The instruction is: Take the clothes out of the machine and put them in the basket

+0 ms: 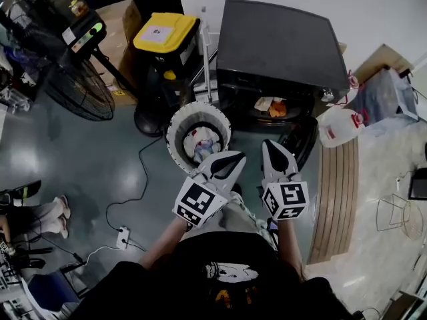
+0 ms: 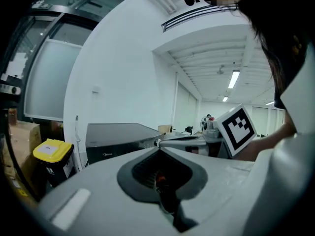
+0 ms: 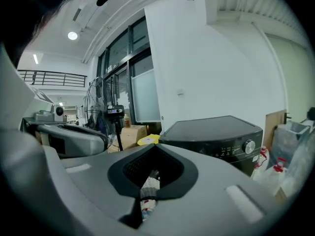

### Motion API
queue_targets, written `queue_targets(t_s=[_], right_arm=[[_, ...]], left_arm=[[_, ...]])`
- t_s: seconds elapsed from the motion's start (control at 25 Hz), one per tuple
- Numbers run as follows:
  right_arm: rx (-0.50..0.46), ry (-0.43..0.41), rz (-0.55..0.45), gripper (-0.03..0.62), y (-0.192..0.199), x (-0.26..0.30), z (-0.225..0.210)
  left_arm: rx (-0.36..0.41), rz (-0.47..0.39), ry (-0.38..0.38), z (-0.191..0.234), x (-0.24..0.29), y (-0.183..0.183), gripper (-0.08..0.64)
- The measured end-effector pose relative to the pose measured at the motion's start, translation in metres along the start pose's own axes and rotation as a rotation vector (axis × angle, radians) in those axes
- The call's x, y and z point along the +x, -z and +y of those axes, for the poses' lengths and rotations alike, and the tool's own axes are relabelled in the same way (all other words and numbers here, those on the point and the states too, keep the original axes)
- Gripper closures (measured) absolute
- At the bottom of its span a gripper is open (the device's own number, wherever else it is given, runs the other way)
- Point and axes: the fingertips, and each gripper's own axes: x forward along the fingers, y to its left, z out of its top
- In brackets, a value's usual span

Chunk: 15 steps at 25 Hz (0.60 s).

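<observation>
left tool (image 1: 229, 160): jaws together, empty | right tool (image 1: 273, 148): same | clothes (image 1: 203, 143) in basket (image 1: 175, 123) | garments (image 1: 272, 107) inside machine (image 1: 277, 42)

Grey floor (image 1: 100, 159), white wall (image 1: 373, 12)

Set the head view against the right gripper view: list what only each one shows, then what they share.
Only the head view: white and orange clothes in the open drum of the black washing machine, and a power strip on the floor. Only the right gripper view: a ceiling light and a balcony railing. Both: that machine, the yellow-lidded bin and the standing fan.
</observation>
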Motion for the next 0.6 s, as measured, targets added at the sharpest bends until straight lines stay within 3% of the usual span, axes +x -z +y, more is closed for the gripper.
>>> queue_targets(t_s=[0.32, 0.6], right_arm=[[0.030, 0.056, 0.018, 0.557, 0.031, 0.055, -0.081], [0.088, 0.118, 0.025, 0.538, 0.086, 0.104, -0.133]], left_arm=[[0.027, 0.009, 0.048, 0.018, 0.079, 0.007, 0.559], [0.050, 0.041, 0.056, 0.045, 0.129, 0.049, 0.559]])
